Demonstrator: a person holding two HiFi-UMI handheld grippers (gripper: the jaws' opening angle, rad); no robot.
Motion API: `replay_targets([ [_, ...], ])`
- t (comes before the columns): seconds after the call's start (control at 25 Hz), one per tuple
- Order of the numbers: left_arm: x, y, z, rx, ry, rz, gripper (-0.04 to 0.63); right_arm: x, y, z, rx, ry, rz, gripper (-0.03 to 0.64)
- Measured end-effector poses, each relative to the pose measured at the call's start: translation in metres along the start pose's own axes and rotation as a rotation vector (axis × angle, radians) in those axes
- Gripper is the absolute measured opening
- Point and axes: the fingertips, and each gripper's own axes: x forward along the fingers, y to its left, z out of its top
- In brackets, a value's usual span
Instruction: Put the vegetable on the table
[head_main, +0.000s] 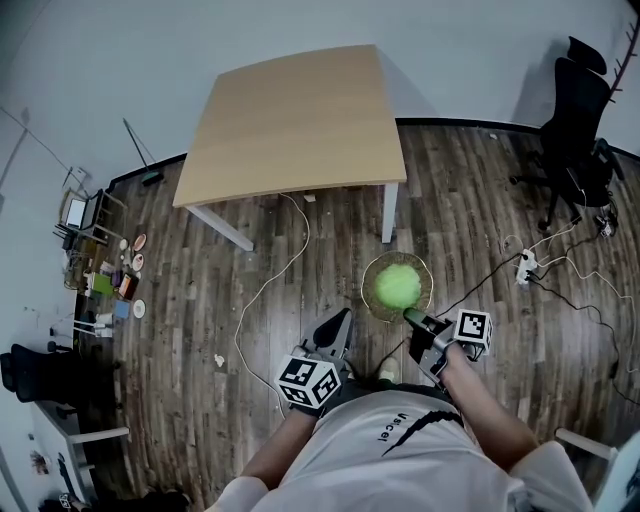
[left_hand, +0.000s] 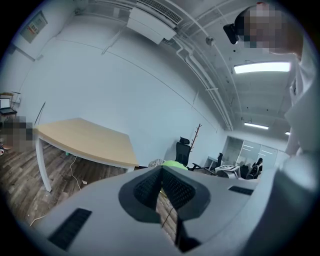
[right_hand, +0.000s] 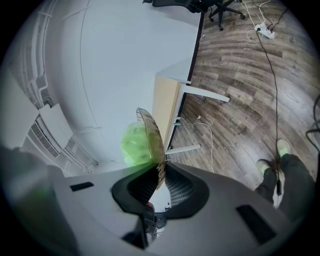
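Note:
A round green leafy vegetable (head_main: 398, 285) lies in a shallow brown-rimmed bowl (head_main: 366, 290) held above the wooden floor, in front of the light wooden table (head_main: 300, 120). My right gripper (head_main: 418, 322) is shut on the bowl's near rim. In the right gripper view the rim (right_hand: 152, 135) runs edge-on between the jaws of that gripper (right_hand: 161, 172), with the vegetable (right_hand: 132, 145) to its left. My left gripper (head_main: 340, 325) hangs to the left of the bowl, shut and holding nothing. In the left gripper view, a sliver of the vegetable (left_hand: 172, 163) shows past the left gripper (left_hand: 161, 172).
A black office chair (head_main: 580, 120) stands at the right. A power strip with cables (head_main: 525, 265) lies on the floor near it. A white cable (head_main: 270, 280) trails from under the table. Small clutter (head_main: 105, 270) sits by the left wall.

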Motion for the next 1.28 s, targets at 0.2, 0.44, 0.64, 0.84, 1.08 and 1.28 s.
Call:
replay_targets([
  [0.2, 0.003, 0.001, 0.001, -0.003, -0.010, 0.031, 0.012, 0.006, 0.001, 0.006, -0.009, 0.031, 0.008, 0.046],
  [0.44, 0.004, 0.020, 0.010, -0.015, -0.020, 0.060, 0.012, 0.029, 0.006, 0.007, -0.019, 0.066, -0.002, 0.047],
  [0.64, 0.018, 0.049, 0.020, -0.012, -0.024, 0.054, 0.012, 0.060, 0.015, 0.015, -0.026, 0.070, -0.006, 0.048],
  [0.84, 0.043, 0.093, 0.045, 0.003, -0.027, 0.033, 0.012, 0.102, 0.033, 0.032, -0.022, 0.044, 0.009, 0.048],
  [1.08, 0.073, 0.154, 0.087, 0.025, -0.024, -0.006, 0.012, 0.161, 0.062, 0.058, -0.019, -0.016, 0.029, 0.048],
  [1.28, 0.091, 0.200, 0.115, 0.050, -0.034, -0.040, 0.012, 0.205, 0.078, 0.073, -0.010, -0.062, 0.053, 0.048],
])
